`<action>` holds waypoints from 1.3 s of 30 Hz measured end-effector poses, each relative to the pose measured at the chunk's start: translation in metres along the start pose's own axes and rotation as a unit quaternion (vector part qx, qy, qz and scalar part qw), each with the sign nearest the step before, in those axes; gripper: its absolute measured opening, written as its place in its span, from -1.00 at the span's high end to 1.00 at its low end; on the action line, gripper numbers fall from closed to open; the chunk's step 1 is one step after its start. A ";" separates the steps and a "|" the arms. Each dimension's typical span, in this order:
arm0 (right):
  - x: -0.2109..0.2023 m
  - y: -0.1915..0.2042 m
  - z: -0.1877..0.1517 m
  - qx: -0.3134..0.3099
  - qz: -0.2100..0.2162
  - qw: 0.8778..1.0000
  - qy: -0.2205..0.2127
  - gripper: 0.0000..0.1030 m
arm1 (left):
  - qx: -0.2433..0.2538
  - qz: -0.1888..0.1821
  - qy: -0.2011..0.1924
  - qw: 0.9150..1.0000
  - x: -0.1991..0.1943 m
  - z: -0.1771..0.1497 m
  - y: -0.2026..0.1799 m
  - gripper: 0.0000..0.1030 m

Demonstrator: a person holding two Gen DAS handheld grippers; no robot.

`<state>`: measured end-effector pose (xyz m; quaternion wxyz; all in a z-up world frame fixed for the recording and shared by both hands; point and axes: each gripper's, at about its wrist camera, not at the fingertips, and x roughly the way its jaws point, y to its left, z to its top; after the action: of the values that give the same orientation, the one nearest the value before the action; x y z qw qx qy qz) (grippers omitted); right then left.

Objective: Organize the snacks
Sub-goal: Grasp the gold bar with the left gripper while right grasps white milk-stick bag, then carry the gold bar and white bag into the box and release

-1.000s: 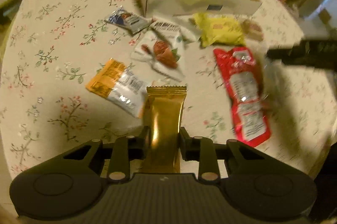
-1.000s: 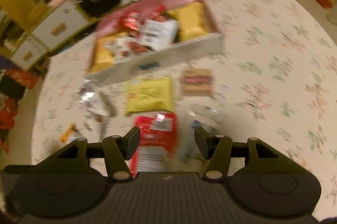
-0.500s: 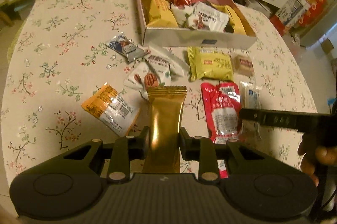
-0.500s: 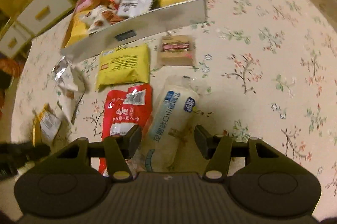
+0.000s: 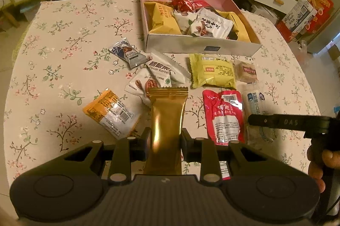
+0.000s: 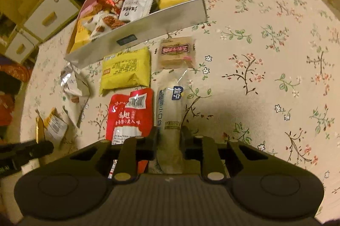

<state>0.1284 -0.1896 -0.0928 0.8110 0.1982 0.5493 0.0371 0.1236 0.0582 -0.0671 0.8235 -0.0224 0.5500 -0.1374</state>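
Gold packet lower end hidden behind left gripper body.

Gold bar upright, white-blue pack (perhaps flat)

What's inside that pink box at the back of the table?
The pink box holds a heap of snack packets: a yellow pack, red-wrapped sweets and a white packet. Whatever lies underneath them is covered.
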 end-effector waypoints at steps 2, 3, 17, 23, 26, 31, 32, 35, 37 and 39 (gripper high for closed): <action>-0.002 -0.001 0.001 0.007 0.008 1.000 -0.003 0.66 | 0.000 0.000 -0.001 1.000 0.000 0.000 0.000 0.36; -0.004 -0.001 0.001 0.009 0.012 1.000 -0.005 0.66 | 0.000 0.000 -0.002 1.000 0.000 0.000 -0.001 0.36; -0.025 -0.011 0.013 0.051 0.047 0.997 -0.019 0.69 | -0.001 -0.010 -0.011 1.000 -0.003 0.003 -0.006 0.36; -0.037 -0.005 0.024 0.037 0.051 0.998 -0.029 0.69 | 0.003 -0.017 -0.013 1.000 -0.003 0.008 -0.015 0.36; -0.045 -0.001 0.036 0.021 0.051 0.998 -0.038 0.70 | 0.005 -0.020 -0.018 1.000 -0.004 0.013 -0.021 0.36; -0.057 0.000 0.056 0.003 0.044 0.997 -0.058 0.70 | 0.001 -0.024 -0.030 0.999 -0.005 0.026 -0.028 0.36; -0.059 0.001 0.059 -0.002 0.042 0.997 -0.062 0.70 | 0.000 -0.024 -0.033 0.999 -0.005 0.029 -0.029 0.36; -0.062 0.003 0.070 -0.016 0.040 0.997 -0.070 0.70 | -0.005 -0.027 -0.040 0.999 -0.005 0.038 -0.031 0.36; -0.062 0.003 0.076 -0.025 0.039 0.996 -0.075 0.70 | -0.011 -0.030 -0.046 0.998 -0.005 0.045 -0.032 0.36; -0.059 0.005 0.082 -0.036 0.040 0.996 -0.077 0.70 | -0.015 -0.029 -0.049 0.998 -0.002 0.051 -0.033 0.36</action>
<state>0.1797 -0.2240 -0.0129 0.8555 0.1932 0.4748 0.0733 0.1627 0.0214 -0.0385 0.8444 -0.0573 0.5104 -0.1522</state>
